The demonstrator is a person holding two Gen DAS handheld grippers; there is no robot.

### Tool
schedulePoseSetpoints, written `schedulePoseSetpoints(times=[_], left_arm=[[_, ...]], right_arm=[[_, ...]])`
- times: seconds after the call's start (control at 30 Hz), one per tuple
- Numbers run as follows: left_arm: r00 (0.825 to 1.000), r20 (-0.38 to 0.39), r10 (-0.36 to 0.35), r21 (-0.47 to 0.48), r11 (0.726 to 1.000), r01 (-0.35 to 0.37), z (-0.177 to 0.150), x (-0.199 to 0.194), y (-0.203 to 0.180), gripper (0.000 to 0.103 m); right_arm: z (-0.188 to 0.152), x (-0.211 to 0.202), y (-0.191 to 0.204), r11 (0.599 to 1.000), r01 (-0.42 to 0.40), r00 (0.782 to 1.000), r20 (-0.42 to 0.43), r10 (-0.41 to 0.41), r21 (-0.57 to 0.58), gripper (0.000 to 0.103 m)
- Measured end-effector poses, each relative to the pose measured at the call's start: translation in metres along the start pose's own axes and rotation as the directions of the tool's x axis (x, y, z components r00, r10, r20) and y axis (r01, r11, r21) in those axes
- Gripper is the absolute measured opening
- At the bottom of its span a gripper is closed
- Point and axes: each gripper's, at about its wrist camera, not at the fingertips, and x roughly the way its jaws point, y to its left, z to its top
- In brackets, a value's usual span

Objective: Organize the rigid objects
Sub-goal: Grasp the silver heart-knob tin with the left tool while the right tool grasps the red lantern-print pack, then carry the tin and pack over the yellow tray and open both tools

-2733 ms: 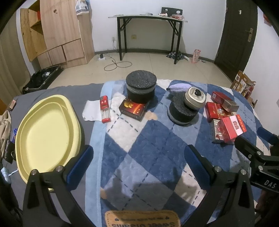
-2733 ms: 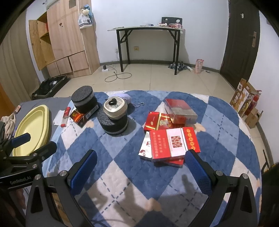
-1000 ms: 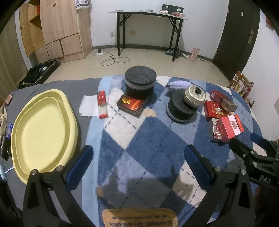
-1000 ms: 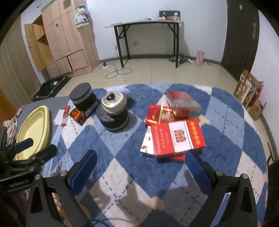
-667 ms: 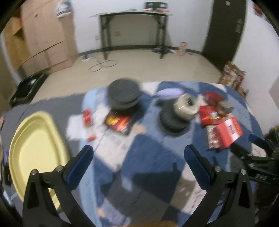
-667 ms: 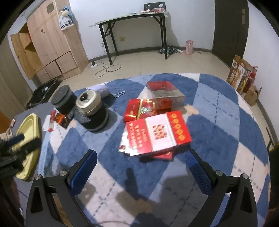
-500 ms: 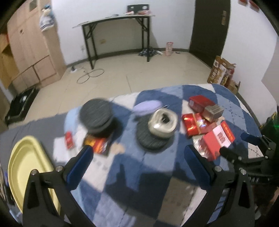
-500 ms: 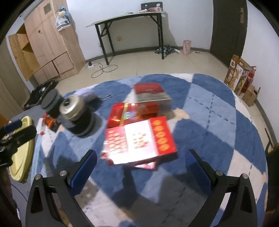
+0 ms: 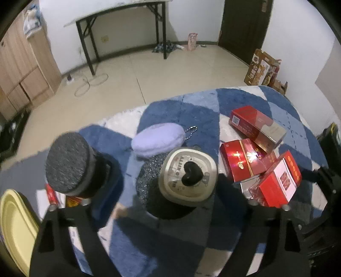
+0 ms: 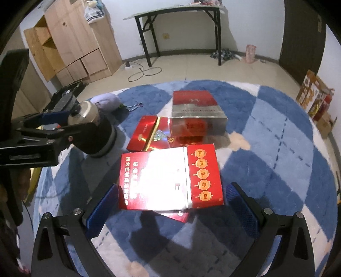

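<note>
Each camera sits on its gripper and looks forward and down along the two fingers at a blue-and-white checked blanket (image 9: 191, 110). The left wrist view hangs very close above a cream lidded jar (image 9: 188, 174) on a dark foam block, facing the far wall with its black-legged table (image 9: 121, 12). The right wrist view is close over a red-and-white carton (image 10: 170, 180), facing that same wall and table (image 10: 181, 12). Both views share the jar (image 10: 85, 113), the red boxes, the purple pouch (image 9: 158, 139) and the doorway side; the right view also takes in the left gripper (image 10: 61, 122) from the side.
</note>
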Motion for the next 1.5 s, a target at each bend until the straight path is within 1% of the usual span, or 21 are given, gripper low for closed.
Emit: schedulePoseSetpoints(times=[0.03, 0.13, 0.17, 0.2, 0.23, 0.33, 0.4, 0.47, 0.57, 0.7, 0.83, 0.87, 0.97, 1.03, 1.1, 1.17, 1.2, 1.3, 1.37, 1.43, 1.5], left_arm=[[1.0, -0.006, -0.017, -0.011, 1.0, 0.017, 0.0, 0.002, 0.001, 0.074], [1.0, 0.015, -0.005, -0.014, 1.0, 0.005, -0.003, 0.002, 0.0, 0.073], [1.0, 0.024, -0.008, -0.02, 1.0, 0.008, -0.003, 0.001, 0.0, 0.066], [0.999, 0.037, -0.002, -0.026, 1.0, 0.003, -0.003, -0.001, 0.001, 0.062], [0.999, 0.054, 0.004, -0.035, 0.999, -0.002, -0.004, -0.005, 0.004, 0.053], [0.993, 0.107, -0.043, -0.068, 0.996, 0.05, -0.009, -0.019, 0.016, 0.052], [0.99, 0.131, -0.054, -0.066, 0.996, 0.063, -0.015, -0.028, 0.023, 0.052], [0.987, 0.141, -0.075, -0.057, 0.995, 0.084, -0.023, -0.037, 0.029, 0.051], [0.983, 0.165, -0.078, -0.058, 0.994, 0.089, -0.037, -0.053, 0.039, 0.051], [0.97, 0.222, -0.1, -0.084, 0.989, 0.122, -0.06, -0.086, 0.061, 0.05], [0.958, 0.263, -0.112, -0.136, 0.979, 0.152, -0.075, -0.111, 0.092, 0.05], [0.956, 0.273, -0.111, -0.145, 0.977, 0.155, -0.08, -0.118, 0.103, 0.05], [0.957, 0.285, -0.052, -0.178, 0.978, 0.107, -0.089, -0.134, 0.13, 0.05], [0.956, 0.293, -0.027, -0.249, 0.963, 0.104, -0.099, -0.145, 0.158, 0.05], [0.96, 0.279, 0.018, -0.279, 0.958, 0.063, -0.106, -0.151, 0.177, 0.05], [0.964, 0.265, 0.032, -0.293, 0.955, 0.049, -0.109, -0.15, 0.187, 0.05], [0.964, 0.263, 0.025, -0.292, 0.955, 0.055, -0.109, -0.149, 0.186, 0.05], [0.962, 0.27, -0.025, -0.228, 0.969, 0.089, -0.103, -0.142, 0.159, 0.05], [0.964, 0.254, -0.076, -0.175, 0.977, 0.123, -0.094, -0.127, 0.133, 0.05], [0.972, 0.208, -0.106, -0.131, 0.982, 0.135, -0.081, -0.102, 0.103, 0.05], [0.975, 0.173, -0.141, -0.098, 0.982, 0.16, -0.071, -0.082, 0.079, 0.05]], right_arm=[[0.001, 0.003, -0.002, 1.0, -0.01, 1.0, -0.005, 0.01, 0.009, 0.103], [0.003, 0.01, -0.002, 1.0, -0.021, 1.0, -0.023, 0.021, 0.008, 0.103], [0.003, 0.012, -0.001, 1.0, -0.017, 0.999, -0.028, 0.017, 0.007, 0.102], [0.003, 0.014, -0.001, 1.0, -0.018, 0.999, -0.028, 0.018, 0.007, 0.098], [0.003, 0.015, -0.002, 1.0, -0.024, 0.999, -0.025, 0.024, 0.013, 0.095], [0.0, 0.014, -0.006, 0.998, -0.042, 0.999, -0.002, 0.042, 0.043, 0.093], [-0.002, 0.012, -0.007, 0.998, -0.05, 0.999, 0.018, 0.049, 0.035, 0.092], [-0.006, 0.007, -0.007, 0.999, -0.037, 0.998, 0.042, 0.037, 0.009, 0.092], [-0.013, -0.005, -0.005, 0.999, -0.027, 0.996, 0.08, 0.03, -0.034, 0.092], [-0.018, -0.027, 0.014, 0.991, -0.03, 0.989, 0.137, 0.048, -0.13, 0.092], [-0.019, -0.036, 0.031, 0.985, -0.056, 0.986, 0.149, 0.081, -0.161, 0.092], [-0.019, -0.037, 0.039, 0.982, -0.068, 0.984, 0.153, 0.096, -0.174, 0.092], [-0.016, -0.036, 0.059, 0.973, -0.09, 0.982, 0.146, 0.123, -0.212, 0.092], [-0.012, -0.033, 0.071, 0.969, -0.129, 0.978, 0.133, 0.159, -0.209, 0.092], [-0.007, -0.03, 0.086, 0.959, -0.156, 0.974, 0.125, 0.189, -0.235, 0.092], [-0.005, -0.031, 0.1, 0.952, -0.169, 0.97, 0.13, 0.207, -0.255, 0.092], [-0.003, -0.029, 0.1, 0.952, -0.18, 0.968, 0.128, 0.216, -0.247, 0.092], [0.0, -0.024, 0.089, 0.963, -0.196, 0.967, 0.126, 0.221, -0.184, 0.092], [0.0, -0.022, 0.075, 0.974, -0.175, 0.972, 0.132, 0.194, -0.144, 0.092], [-0.001, -0.021, 0.053, 0.984, -0.145, 0.978, 0.14, 0.158, -0.099, 0.092], [-0.002, -0.027, 0.043, 0.991, -0.102, 0.982, 0.154, 0.114, -0.083, 0.092]])
